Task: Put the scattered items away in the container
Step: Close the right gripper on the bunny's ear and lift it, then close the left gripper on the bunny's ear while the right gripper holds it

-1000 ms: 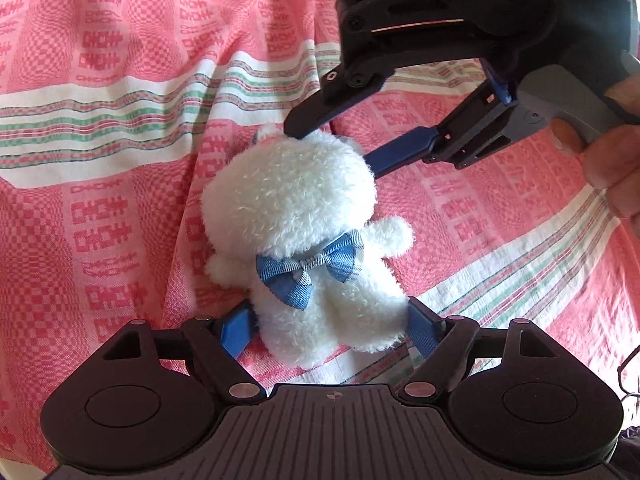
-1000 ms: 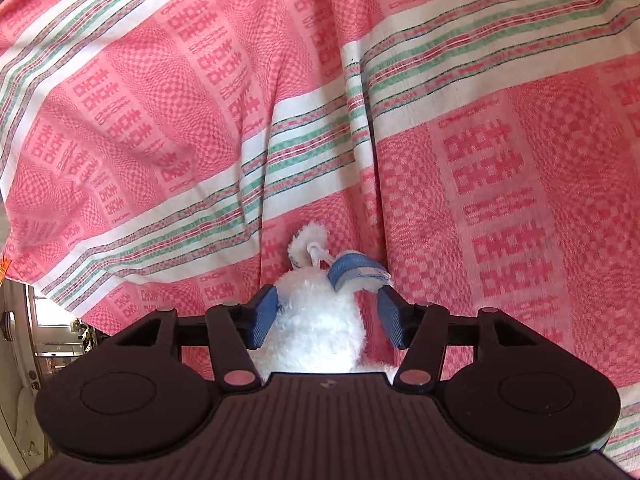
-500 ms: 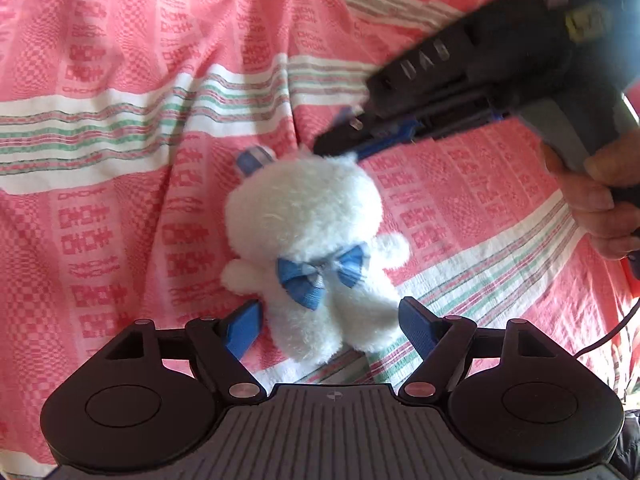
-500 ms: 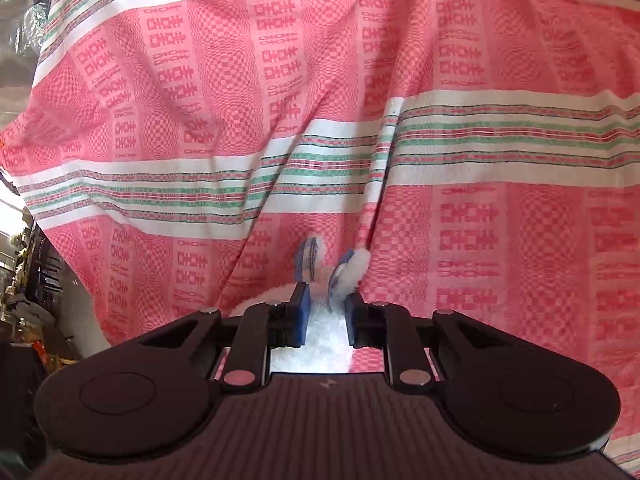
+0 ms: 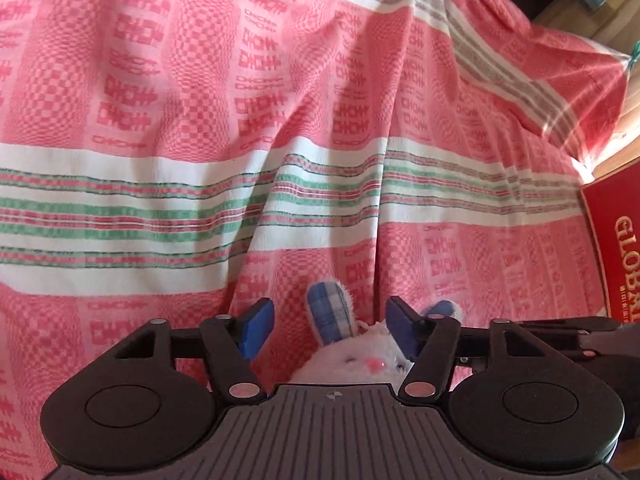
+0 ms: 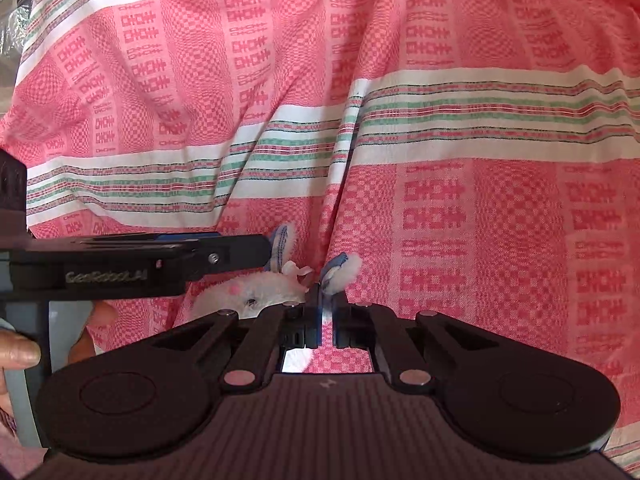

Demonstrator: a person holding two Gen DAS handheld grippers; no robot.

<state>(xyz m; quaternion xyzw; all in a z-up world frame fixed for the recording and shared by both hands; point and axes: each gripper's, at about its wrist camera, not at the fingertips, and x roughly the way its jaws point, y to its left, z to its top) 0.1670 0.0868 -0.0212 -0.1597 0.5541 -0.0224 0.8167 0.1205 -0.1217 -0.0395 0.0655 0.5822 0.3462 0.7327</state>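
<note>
Right wrist view: the right claw is clenched on one ear of the white plush bunny, the blue-lined ear pinched flat between its blue pads and sticking out just beyond them. The bunny's head lies just left of the claw, face up, on the pink patterned cloth. Its other ear rises beside the black finger of the left claw, which reaches in from the left edge; a hand shows near that edge.

Left wrist view: the left claw stands released and has just been closing, with the bunny's head between its blue pads; the left pad is clear of it, and whether the right pad touches the fur I cannot tell. One ear stands up between the pads, the other just behind the right one. Far right, beyond the cloth, is a red box.
</note>
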